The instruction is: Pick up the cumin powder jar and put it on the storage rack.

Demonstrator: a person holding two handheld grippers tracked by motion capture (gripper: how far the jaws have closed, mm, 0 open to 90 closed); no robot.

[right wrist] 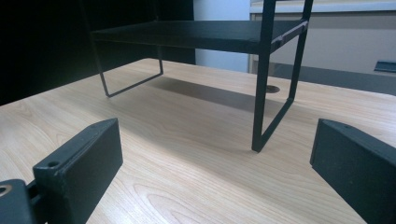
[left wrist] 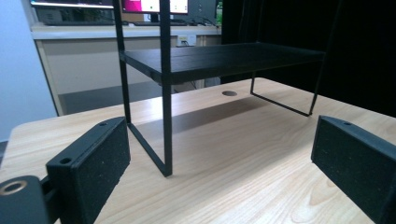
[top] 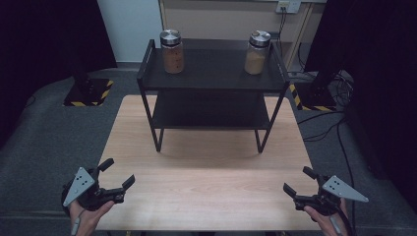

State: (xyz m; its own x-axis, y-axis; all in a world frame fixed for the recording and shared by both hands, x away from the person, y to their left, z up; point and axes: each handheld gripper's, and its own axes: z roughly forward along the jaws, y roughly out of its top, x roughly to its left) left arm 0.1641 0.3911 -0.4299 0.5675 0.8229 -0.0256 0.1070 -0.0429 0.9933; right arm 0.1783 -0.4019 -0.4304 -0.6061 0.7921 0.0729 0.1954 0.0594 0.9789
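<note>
Both grippers, left (top: 117,176) & right (top: 299,182), are held low at near worktop (top: 206,187) corners, jaws spread wide, nothing gripped. Two jars sit on the rack (top: 211,78) top shelf, straight ahead: brown jar (top: 172,51) nearer left, tan jar (top: 257,52) nearer right.

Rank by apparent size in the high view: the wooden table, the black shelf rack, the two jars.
1. Wooden table, largest.
2. Black shelf rack.
3. The jars: the darker left jar and the paler right jar look alike in size, so I do not rank them.
</note>
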